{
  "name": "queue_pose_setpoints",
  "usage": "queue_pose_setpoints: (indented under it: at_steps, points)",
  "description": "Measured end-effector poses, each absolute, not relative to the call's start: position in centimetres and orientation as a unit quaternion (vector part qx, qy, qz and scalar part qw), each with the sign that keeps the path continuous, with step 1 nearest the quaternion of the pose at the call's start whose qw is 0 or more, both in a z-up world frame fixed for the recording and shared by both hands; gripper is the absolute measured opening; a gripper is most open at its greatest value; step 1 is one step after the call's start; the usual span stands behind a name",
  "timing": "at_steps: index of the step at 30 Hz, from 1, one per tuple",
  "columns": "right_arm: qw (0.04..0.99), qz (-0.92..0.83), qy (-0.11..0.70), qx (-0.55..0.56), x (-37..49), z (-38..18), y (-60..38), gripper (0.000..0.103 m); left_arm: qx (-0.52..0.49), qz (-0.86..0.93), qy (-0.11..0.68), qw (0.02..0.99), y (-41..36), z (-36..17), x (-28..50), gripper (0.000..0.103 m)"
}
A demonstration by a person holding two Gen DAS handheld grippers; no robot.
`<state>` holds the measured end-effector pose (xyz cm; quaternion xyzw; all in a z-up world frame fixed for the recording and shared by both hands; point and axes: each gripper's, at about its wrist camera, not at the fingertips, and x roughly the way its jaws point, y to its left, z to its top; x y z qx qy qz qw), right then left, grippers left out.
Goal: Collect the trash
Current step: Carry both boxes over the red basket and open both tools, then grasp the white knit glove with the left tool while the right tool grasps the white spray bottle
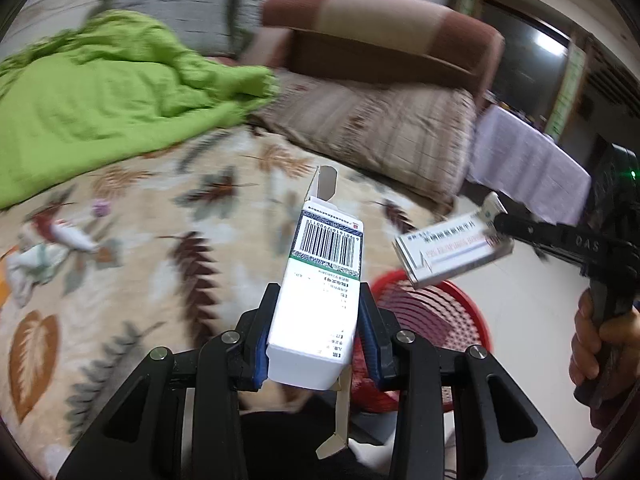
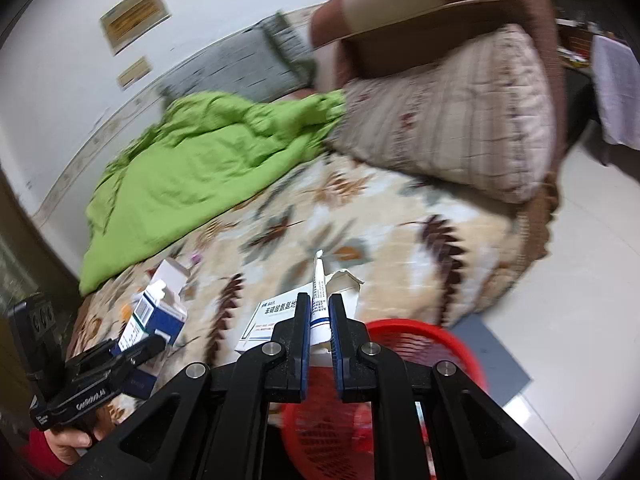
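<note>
The basket (image 2: 420, 344) stands on the floor (image 2: 580, 280) beside the bed (image 2: 280, 240); the quilt (image 2: 200, 168) lies on it, seemingly near pillows (image 2: 460, 120).

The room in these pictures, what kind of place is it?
Most likely a bedroom in a home: a bed with a leaf-patterned sheet, a crumpled green quilt and a large pillow.

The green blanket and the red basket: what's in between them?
Just the leaf-patterned bedspread between the green blanket and the red basket, seen in the right wrist view.
</note>
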<state>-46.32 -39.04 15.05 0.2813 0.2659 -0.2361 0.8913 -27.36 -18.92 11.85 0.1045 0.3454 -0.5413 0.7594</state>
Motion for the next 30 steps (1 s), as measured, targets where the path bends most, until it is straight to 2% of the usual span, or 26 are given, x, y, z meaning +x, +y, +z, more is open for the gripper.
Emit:
queue_pose_setpoints:
  at_steps: [8,10,12,13,15,21,25,30]
  points:
    - [0.869,-0.273,0.29,0.293,-49.8,13.4,-40.8,0.011,0.139,-0.602,0.377,0.69,-24.7,10.2,-32.3,0.035]
    - [0.863,-0.277,0.308,0.289,-49.7,12.7,-40.8,0.012,0.146,-0.612,0.39,0.672,-26.0,9.4,-33.0,0.04]
    - [0.86,-0.276,0.319,0.287,-49.6,12.1,-40.9,0.016,0.151,-0.613,0.405,0.661,-26.7,8.7,-33.4,0.061]
    - [0.859,-0.278,0.319,0.288,-49.7,12.0,-40.9,0.023,0.148,-0.611,0.409,0.662,-26.8,8.6,-33.3,0.062]
    - [0.859,-0.283,0.313,0.291,-49.9,12.0,-41.2,0.032,0.141,-0.61,0.409,0.663,-26.5,8.6,-33.2,0.062]
    - [0.871,-0.258,0.297,0.294,-48.8,12.8,-40.7,0.033,0.121,-0.596,0.406,0.682,-24.6,9.7,-31.7,0.063]
    - [0.88,-0.229,0.299,0.288,-46.5,13.1,-39.3,0.041,0.108,-0.578,0.4,0.703,-22.8,10.3,-30.0,0.063]
    - [0.892,-0.18,0.309,0.277,-42.4,13.3,-37.2,0.042,0.072,-0.543,0.403,0.733,-19.5,10.9,-26.3,0.063]
